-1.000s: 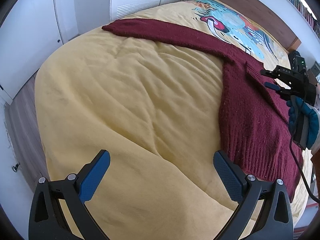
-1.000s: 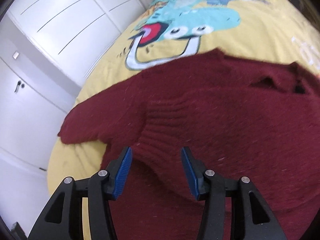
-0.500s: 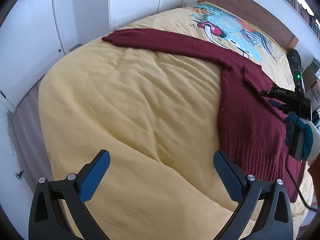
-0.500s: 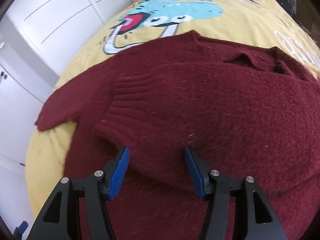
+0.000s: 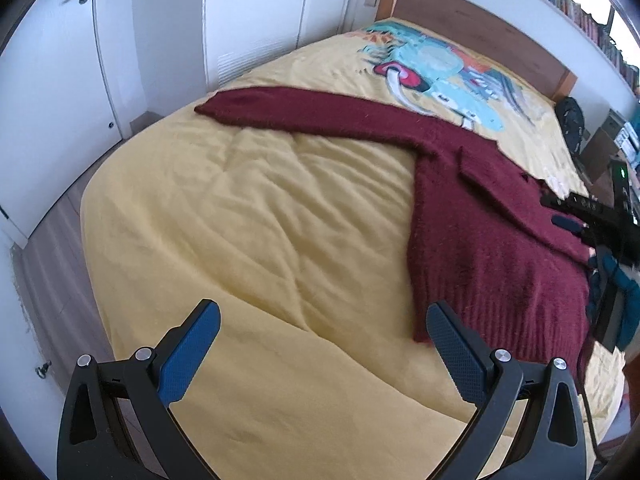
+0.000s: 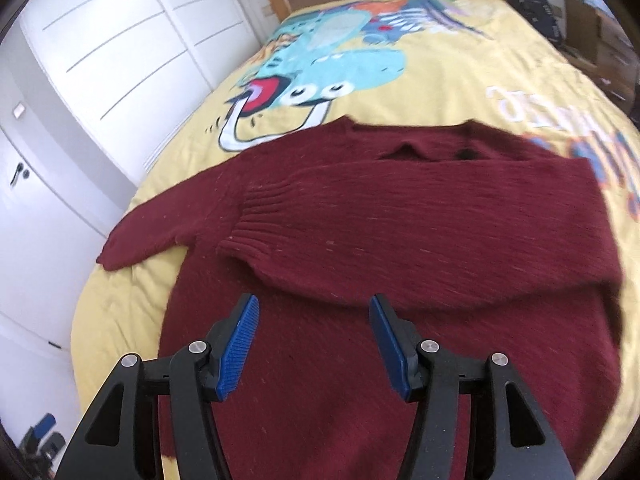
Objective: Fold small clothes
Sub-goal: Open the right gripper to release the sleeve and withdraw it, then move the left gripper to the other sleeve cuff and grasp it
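Note:
A dark red knitted sweater lies flat on the yellow bedspread. One sleeve is folded across its chest, its ribbed cuff pointing left. The other sleeve stretches out straight toward the far left of the bed. My right gripper is open and empty, hovering above the sweater's lower body. It also shows in the left wrist view at the right edge. My left gripper is wide open and empty over bare bedspread, left of the sweater's hem.
A cartoon print covers the bedspread's head end, by the wooden headboard. White wardrobe doors stand along the left side. A dark bag and boxes sit by the bed's far right side.
Both grippers have pulled back and risen, so more of the bed shows. The right gripper has drawn away from the folded sleeve, which stays lying across the chest.

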A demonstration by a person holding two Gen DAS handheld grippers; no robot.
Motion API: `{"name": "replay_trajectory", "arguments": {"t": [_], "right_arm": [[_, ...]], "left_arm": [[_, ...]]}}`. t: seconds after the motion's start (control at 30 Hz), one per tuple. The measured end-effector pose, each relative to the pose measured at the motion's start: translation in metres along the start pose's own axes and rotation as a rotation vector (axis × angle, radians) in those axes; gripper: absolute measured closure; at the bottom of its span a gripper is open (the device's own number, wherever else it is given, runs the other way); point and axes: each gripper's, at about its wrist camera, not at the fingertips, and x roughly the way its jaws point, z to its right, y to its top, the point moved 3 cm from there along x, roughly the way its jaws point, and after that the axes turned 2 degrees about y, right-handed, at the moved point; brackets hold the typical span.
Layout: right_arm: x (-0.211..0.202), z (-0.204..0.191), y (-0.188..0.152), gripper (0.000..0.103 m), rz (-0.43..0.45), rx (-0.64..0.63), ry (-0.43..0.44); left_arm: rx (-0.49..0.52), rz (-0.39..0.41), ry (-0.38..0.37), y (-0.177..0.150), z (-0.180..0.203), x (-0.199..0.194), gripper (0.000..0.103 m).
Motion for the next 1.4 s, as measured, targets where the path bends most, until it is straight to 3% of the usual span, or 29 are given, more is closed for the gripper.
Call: {"name": "replay_trajectory", "arguments": {"t": [0.33, 0.63, 0.93, 1.4], "right_arm": [[-0.088, 0.029, -0.053, 0.043, 0.082, 0.035, -0.083], [-0.136, 0.045, -0.104, 0.043, 0.107, 0.068, -0.136], [-0.163, 0.059, -0.127, 0.043, 0.129, 0.119, -0.175], [-0.158, 0.078, -0.134, 0.043, 0.12, 0.207, -0.223]], "left_arm": [[0.051, 0.079, -0.051, 0.006, 0.008, -0.037, 0.001], [0.067, 0.131, -0.078, 0.017, 0.004, -0.053, 0.001], [0.049, 0.166, -0.103, 0.033, -0.004, -0.053, 0.001], [0.035, 0.107, -0.094, 0.072, -0.035, -0.006, 0.001]]}}
